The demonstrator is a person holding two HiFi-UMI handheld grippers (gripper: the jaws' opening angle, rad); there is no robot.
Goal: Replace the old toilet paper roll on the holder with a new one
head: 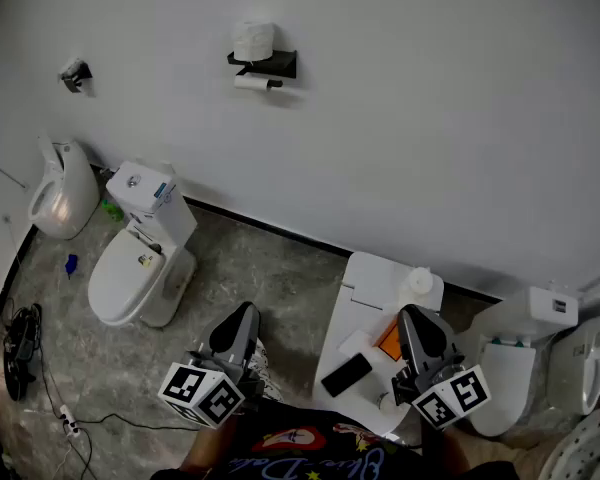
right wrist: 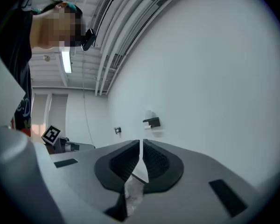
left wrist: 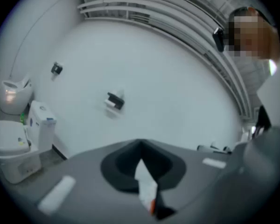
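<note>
A black toilet paper holder [head: 265,64] is fixed high on the white wall. A full white roll [head: 253,38] stands on its shelf, and a thin, nearly used-up roll [head: 252,83] hangs on the bar below. The holder [left wrist: 115,101] shows small and far off in the left gripper view, and the holder [right wrist: 152,122] is just as distant in the right gripper view. My left gripper [head: 240,320] is held low near my body, shut and empty. My right gripper [head: 417,323] is beside it on the right, also shut with nothing in it. Both point level toward the wall.
A white toilet [head: 140,260] and a second fixture [head: 60,188] stand at the left by the wall. A white stand [head: 372,280] under my right gripper carries a phone [head: 346,374], an orange item [head: 390,343] and a bottle [head: 420,283]. Another toilet [head: 515,353] is at right. Cables [head: 25,343] lie on the floor.
</note>
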